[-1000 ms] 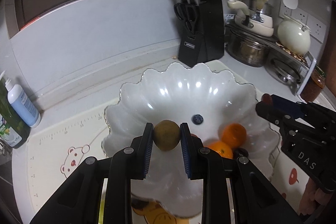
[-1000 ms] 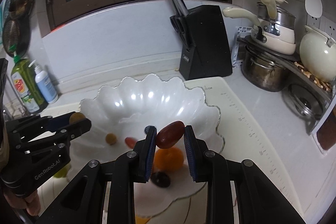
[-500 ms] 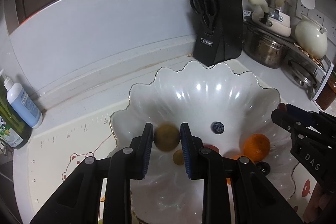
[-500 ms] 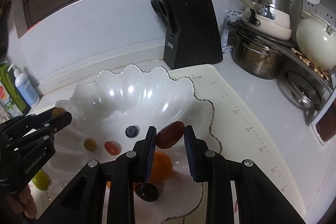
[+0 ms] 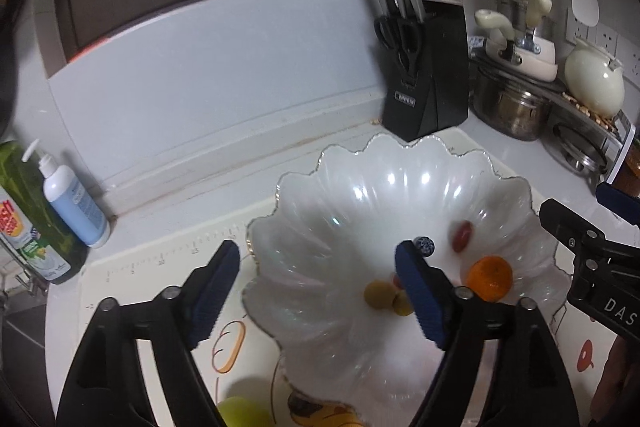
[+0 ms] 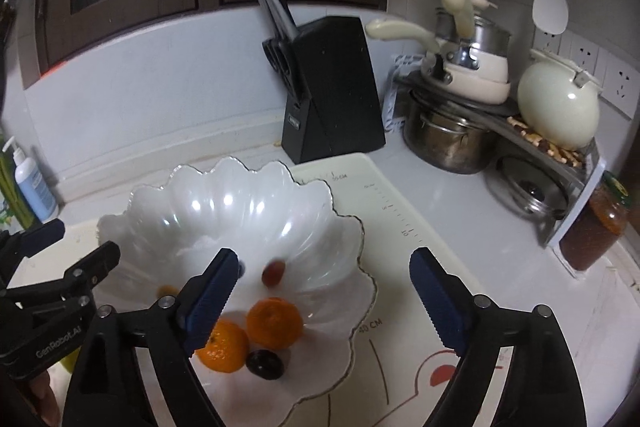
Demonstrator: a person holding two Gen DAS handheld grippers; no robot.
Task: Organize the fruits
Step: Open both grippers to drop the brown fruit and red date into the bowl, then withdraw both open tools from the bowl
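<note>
Fruit lies in the bowl (both hand-held grippers spread wide).

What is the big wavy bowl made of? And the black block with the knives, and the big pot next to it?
The scalloped bowl looks like glossy white glass or glazed ceramic: bright light spots shine on it, with a thin golden rim. The knife block looks matte black, maybe plastic or painted wood; I cannot tell which. The pot looks like metal, probably stainless steel: silvery and reflective.
</note>
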